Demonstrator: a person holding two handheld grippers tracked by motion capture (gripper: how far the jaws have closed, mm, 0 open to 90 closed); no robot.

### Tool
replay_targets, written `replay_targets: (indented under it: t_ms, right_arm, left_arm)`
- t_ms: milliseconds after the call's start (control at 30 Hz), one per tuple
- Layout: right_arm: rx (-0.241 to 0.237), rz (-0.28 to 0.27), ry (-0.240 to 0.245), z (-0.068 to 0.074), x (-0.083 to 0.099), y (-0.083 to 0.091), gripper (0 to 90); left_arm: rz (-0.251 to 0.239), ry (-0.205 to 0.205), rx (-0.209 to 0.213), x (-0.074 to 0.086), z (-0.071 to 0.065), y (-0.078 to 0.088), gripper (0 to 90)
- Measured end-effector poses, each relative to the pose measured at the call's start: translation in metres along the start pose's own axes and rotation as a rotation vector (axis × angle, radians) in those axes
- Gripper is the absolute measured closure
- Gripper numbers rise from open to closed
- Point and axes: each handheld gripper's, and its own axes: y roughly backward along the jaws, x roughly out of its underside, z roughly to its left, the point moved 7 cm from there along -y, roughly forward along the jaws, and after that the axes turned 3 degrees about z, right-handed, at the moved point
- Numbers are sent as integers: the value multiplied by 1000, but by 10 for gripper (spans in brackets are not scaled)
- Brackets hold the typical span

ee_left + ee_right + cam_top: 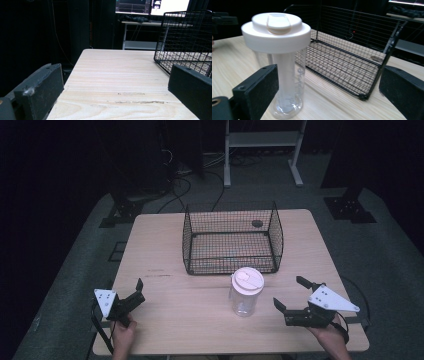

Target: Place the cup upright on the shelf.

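- the step in hand looks like a reach for the bottle (245,292): the right tool (294,296) has its jaws spread wide and holds nothing, and the bottle stands upright on the desk (170,295), just to that tool's left and a little ahead.
- to do it well, the person would bring the right tool in level, jaws either side of the clear body below the white lid (276,31), and close there; a grip on the lid could slip or tip the bottle.
- in the right gripper view the bottle sits toward the left jaw, not centred, so a small shift left seems needed first.
- the basket (231,240) stands beyond the bottle, near it, open side up.
- the left tool (134,292) is spread too, empty, well to the bottle's left.
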Motion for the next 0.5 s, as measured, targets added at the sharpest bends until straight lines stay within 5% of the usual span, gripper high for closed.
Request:
replay_targets:
  t_ms: [500]
  right_arm:
    - [-78, -15, 22, 28, -13, -18, 7]
  left_arm:
    - [0, -3, 1, 0, 0, 0, 0]
